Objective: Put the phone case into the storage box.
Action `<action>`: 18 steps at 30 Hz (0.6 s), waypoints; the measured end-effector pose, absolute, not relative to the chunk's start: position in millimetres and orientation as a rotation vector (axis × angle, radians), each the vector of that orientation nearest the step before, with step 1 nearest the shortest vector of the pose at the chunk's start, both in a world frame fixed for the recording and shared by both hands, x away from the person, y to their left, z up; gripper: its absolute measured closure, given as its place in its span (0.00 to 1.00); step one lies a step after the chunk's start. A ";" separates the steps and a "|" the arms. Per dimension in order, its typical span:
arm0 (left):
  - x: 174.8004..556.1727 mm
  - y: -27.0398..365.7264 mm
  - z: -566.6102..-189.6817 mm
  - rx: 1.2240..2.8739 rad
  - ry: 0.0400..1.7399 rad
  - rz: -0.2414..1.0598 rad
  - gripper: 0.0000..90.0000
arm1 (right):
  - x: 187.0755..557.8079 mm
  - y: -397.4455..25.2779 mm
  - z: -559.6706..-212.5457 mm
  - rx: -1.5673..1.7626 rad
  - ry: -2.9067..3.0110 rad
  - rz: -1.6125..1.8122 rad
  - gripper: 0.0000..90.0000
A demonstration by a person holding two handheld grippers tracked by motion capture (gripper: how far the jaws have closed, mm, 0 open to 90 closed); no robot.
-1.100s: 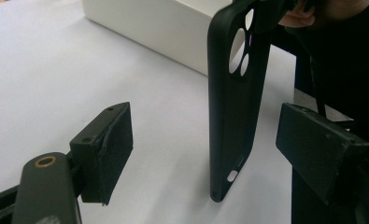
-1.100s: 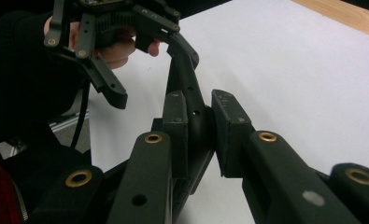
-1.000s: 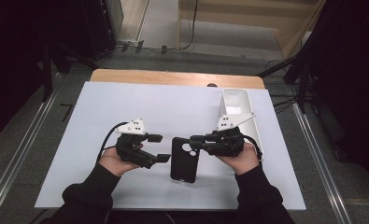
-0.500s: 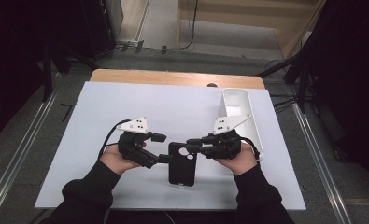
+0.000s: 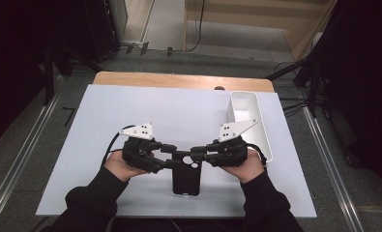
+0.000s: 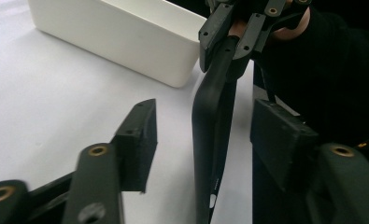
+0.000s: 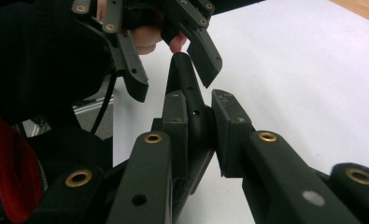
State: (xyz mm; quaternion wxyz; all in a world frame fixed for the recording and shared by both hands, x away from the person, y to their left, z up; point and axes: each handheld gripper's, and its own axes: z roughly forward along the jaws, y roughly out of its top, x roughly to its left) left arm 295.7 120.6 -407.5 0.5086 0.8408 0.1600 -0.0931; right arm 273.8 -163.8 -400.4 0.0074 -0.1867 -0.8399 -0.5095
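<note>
Your right gripper (image 7: 200, 126) has its jaws clenched on the black phone case's (image 5: 186, 173) top edge. Your left gripper (image 6: 203, 140) straddles the case's other edge, jaws released, beside the white bin (image 5: 246, 121) on the bench (image 5: 130, 104).

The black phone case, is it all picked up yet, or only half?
About half. The right gripper is already clamped on the top edge of the black phone case. The left gripper is open, jaws either side of the edge, not squeezing. Its bottom end seems to rest on the table.
</note>
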 end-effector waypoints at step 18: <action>296.7 122.8 -409.7 1.989 0.386 -0.327 0.87 | 273.4 -158.6 -403.6 -0.529 -2.575 -1.598 0.83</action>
